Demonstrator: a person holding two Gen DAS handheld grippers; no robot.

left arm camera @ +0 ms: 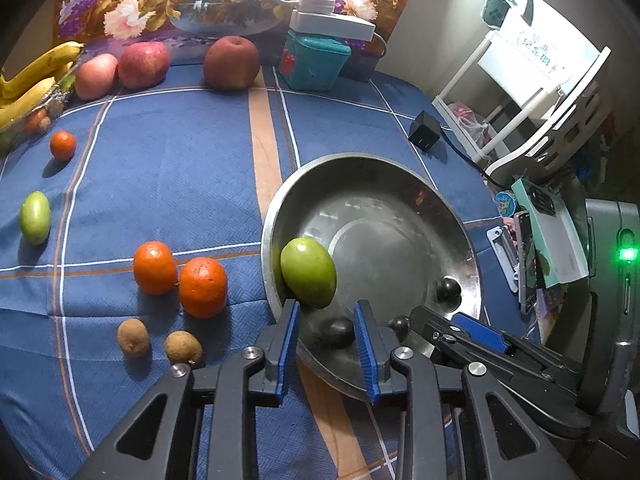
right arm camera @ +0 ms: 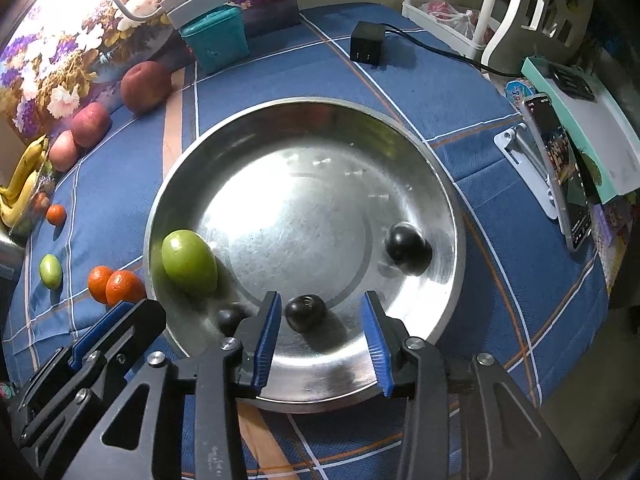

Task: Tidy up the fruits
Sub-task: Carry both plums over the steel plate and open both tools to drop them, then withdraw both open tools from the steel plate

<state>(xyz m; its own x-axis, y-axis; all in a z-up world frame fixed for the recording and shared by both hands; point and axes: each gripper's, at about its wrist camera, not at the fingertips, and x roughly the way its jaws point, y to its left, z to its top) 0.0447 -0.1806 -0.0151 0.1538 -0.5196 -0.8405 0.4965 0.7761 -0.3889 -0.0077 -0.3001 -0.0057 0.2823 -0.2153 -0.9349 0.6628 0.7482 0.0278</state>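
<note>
A steel bowl (left arm camera: 404, 188) (right arm camera: 256, 120) sits on the blue checked cloth. Inside it lie a green oval fruit (left arm camera: 308, 272) (right arm camera: 189, 261) against the left wall and three small dark round fruits (left arm camera: 335, 332) (right arm camera: 405, 247). My left gripper (left arm camera: 327, 346) hangs open over the bowl's near left rim, the green fruit just ahead of its fingertips, nothing between its fingers. My right gripper (right arm camera: 322, 338) is open over the bowl's near edge, with one dark fruit (right arm camera: 306, 313) lying loose between its fingertips. Each gripper shows at the other view's edge.
On the cloth left of the bowl lie two oranges (left arm camera: 180, 276) (right arm camera: 116, 286), two brown fruits (left arm camera: 160, 342), another green fruit (left arm camera: 35, 218) (right arm camera: 51, 271) and a small orange (left arm camera: 63, 145). Apples (left arm camera: 142, 65), bananas (left arm camera: 36, 76), a teal box (left arm camera: 314, 62) and a black charger (right arm camera: 366, 46) line the far edge.
</note>
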